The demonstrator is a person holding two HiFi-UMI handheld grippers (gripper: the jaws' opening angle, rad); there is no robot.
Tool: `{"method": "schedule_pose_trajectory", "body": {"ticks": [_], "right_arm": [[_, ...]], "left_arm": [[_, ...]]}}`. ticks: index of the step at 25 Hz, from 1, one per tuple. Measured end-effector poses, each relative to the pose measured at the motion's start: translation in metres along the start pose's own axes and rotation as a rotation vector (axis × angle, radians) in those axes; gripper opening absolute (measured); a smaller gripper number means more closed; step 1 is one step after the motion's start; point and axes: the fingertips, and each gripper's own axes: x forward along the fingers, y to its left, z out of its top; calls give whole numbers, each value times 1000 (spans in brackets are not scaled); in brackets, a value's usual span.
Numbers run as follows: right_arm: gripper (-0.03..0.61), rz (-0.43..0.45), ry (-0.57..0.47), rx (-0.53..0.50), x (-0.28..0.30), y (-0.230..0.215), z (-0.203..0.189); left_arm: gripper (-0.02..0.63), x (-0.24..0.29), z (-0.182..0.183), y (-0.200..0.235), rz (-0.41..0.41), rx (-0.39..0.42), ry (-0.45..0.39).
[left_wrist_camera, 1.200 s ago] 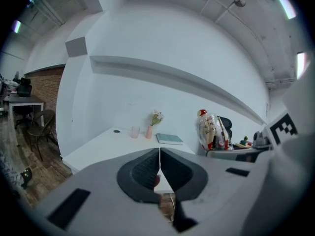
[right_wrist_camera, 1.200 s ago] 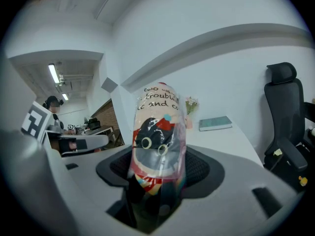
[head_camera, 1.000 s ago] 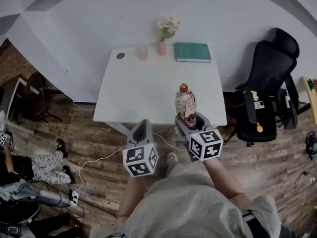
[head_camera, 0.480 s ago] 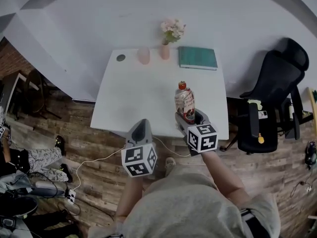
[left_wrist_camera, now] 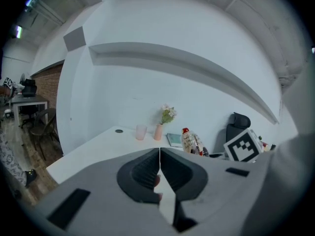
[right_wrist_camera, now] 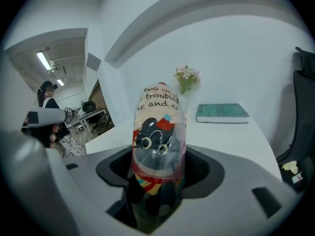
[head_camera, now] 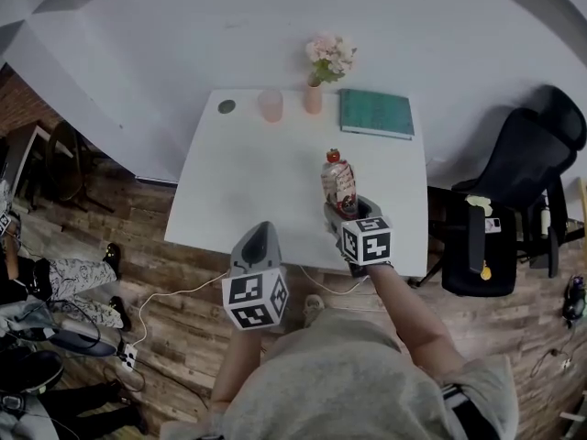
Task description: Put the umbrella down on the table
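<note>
A folded umbrella (head_camera: 339,183) in a clear printed sleeve with a red cap stands upright in my right gripper (head_camera: 349,214), whose jaws are shut on its lower part. It is over the near right part of the white table (head_camera: 266,181). In the right gripper view the umbrella (right_wrist_camera: 158,146) fills the middle between the jaws. My left gripper (head_camera: 257,246) hangs at the table's near edge, jaws shut with nothing in them; in the left gripper view its pads (left_wrist_camera: 147,173) meet, and the umbrella (left_wrist_camera: 189,141) shows at the right.
At the table's far edge stand a pink cup (head_camera: 271,105), a vase of flowers (head_camera: 316,85) and a green book (head_camera: 377,115). A black office chair (head_camera: 514,200) is right of the table. A cable (head_camera: 174,293) runs over the wooden floor; a person sits at far left.
My right gripper has carried the umbrella forward, further over the table. The head view has shifted so the table sits nearer. The left gripper has hardly moved.
</note>
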Motion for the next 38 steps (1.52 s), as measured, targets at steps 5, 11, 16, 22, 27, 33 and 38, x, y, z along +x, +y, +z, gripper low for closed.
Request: {"method": "schedule_pose_trajectory", "body": {"ticks": [5, 11, 16, 22, 27, 33, 38], "right_arm": [[268, -6, 75, 7, 41, -15, -1], [268, -24, 173, -4, 72, -26, -16], [268, -48, 253, 2, 91, -34, -30], [268, -85, 352, -4, 106, -43, -46], [270, -109, 419, 13, 116, -49, -57], [272, -108, 433, 6, 119, -49, -57], [272, -104, 435, 9, 120, -49, -58]], "left_arm": [[8, 24, 6, 10, 14, -2, 17], [9, 35, 9, 15, 24, -2, 21], [9, 42, 8, 20, 31, -5, 27], [9, 49, 9, 19, 28, -8, 32], [9, 53, 9, 20, 25, -12, 33], [9, 52, 8, 23, 31, -20, 34], [9, 48, 6, 24, 30, -22, 34]]}}
